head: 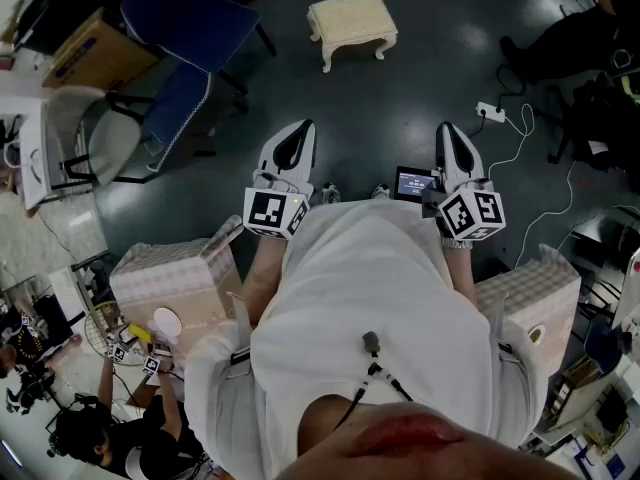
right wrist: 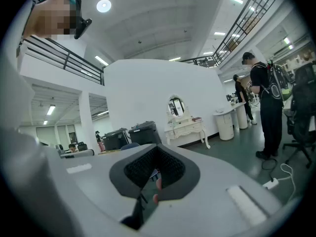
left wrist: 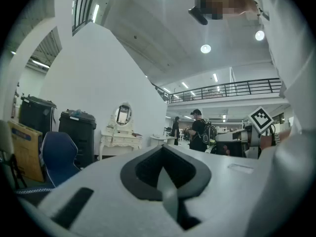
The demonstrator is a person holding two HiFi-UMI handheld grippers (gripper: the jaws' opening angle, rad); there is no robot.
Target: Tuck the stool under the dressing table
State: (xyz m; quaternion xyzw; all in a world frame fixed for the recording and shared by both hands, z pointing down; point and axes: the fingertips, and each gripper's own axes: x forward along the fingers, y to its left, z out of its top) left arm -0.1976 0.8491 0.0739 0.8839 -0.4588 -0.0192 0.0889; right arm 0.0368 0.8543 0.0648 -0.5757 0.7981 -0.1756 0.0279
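Left hand-held gripper (head: pixel 297 131) and right hand-held gripper (head: pixel 449 134) hold nothing, jaws together, the right perhaps a crack apart. Stool (head: pixel 352 20) stands on the floor (head: pixel 420 83) well ahead, its long axis crosswise, slightly nearer the left.

The head view looks steeply down from above the person (head: pixel 370 308), close over the left gripper (head: pixel 298 133) and right gripper (head: pixel 449 134). Each gripper view sits right behind its own jaws and looks out level. Both see the dressing table (left wrist: pixel 121 138) (right wrist: pixel 186 128) far past the jaws.
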